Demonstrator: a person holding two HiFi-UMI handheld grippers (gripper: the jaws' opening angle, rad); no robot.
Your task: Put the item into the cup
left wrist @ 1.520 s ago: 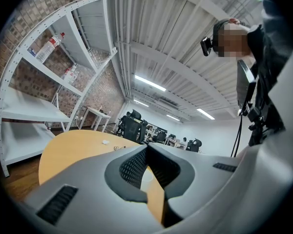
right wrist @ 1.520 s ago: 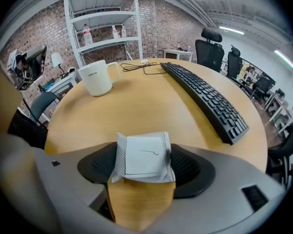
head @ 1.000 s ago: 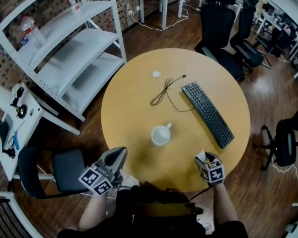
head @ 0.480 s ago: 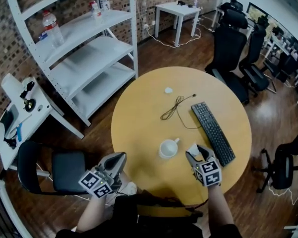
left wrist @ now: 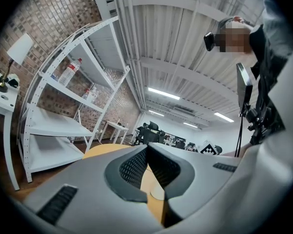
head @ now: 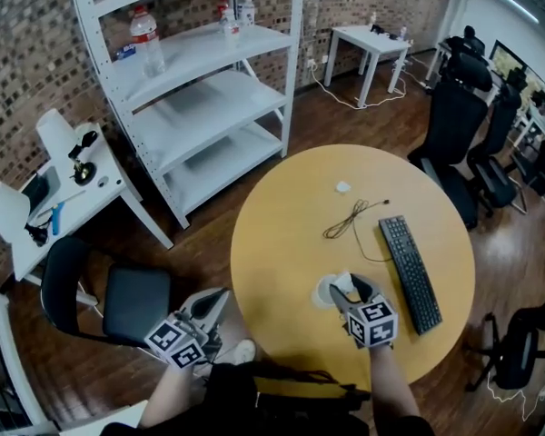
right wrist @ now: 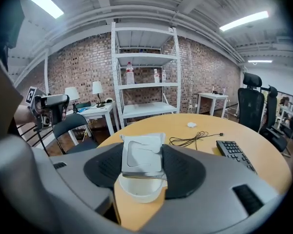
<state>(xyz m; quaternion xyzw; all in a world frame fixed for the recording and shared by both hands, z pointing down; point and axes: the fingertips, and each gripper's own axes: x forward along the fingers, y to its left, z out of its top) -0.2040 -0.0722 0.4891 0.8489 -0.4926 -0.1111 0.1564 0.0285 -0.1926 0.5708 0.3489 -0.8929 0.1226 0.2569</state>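
A white cup (head: 324,292) stands on the round wooden table (head: 282,243) near its front. My right gripper (head: 350,291) hangs directly over it, shut on a flat white packet (head: 343,283). In the right gripper view the packet (right wrist: 142,154) sits upright between the black pads, and the cup's rim (right wrist: 139,189) shows just beneath it. My left gripper (head: 207,309) is held off the table's left edge, beside the chair. In the left gripper view its jaws (left wrist: 147,152) meet at the tips with nothing between them.
A black keyboard (head: 409,271) lies right of the cup, a black cable (head: 350,221) and a small white scrap (head: 342,187) farther back. A black chair (head: 118,302) stands left of the table, white shelving (head: 209,89) behind it, office chairs (head: 454,116) at the right.
My right gripper has carried the packet left from the table's front right to a spot over the cup. The left gripper has stayed off the table's left edge.
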